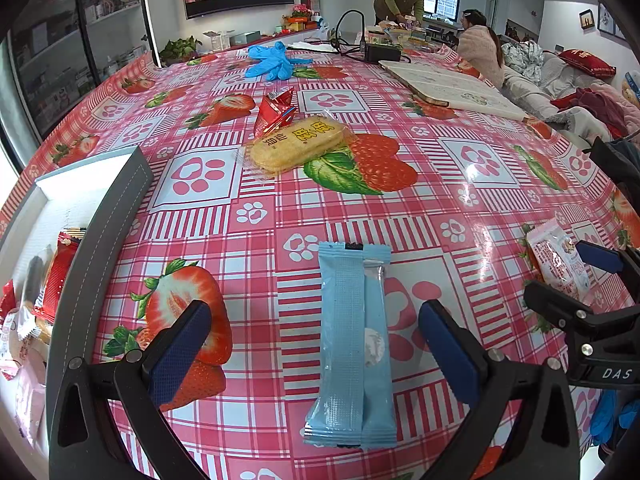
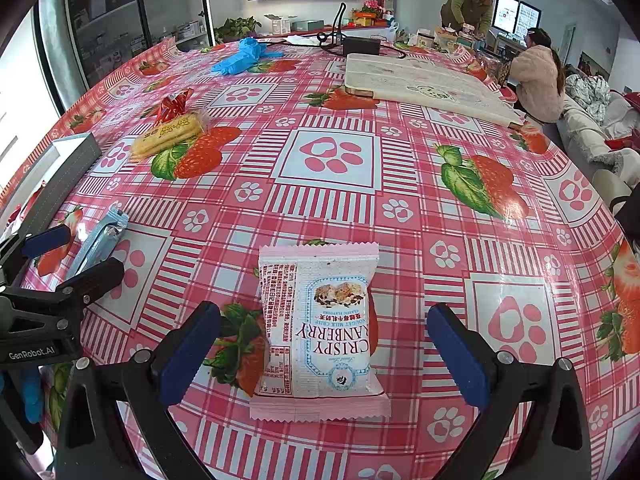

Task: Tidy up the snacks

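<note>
A light blue snack packet [image 1: 352, 344] lies flat on the strawberry tablecloth, between the spread fingers of my open left gripper [image 1: 316, 356]. A pink-and-white cranberry crisp packet [image 2: 320, 328] lies between the fingers of my open right gripper [image 2: 324, 356]. Neither packet is gripped. Farther off sit a clear pack of yellow rice crackers [image 1: 298, 146] and a red wrapper [image 1: 274, 114]. A grey box [image 1: 116, 216] at the left holds several packets [image 1: 56, 276]. The right gripper [image 1: 592, 280] shows at the right edge of the left wrist view, the cranberry packet [image 1: 556, 262] beside it.
Blue gloves [image 1: 270, 62], a black power brick with cables [image 1: 380, 52] and a large white board [image 1: 452, 88] lie on the far half of the table. Two people are at the far right end. A wall screen and shelves stand behind.
</note>
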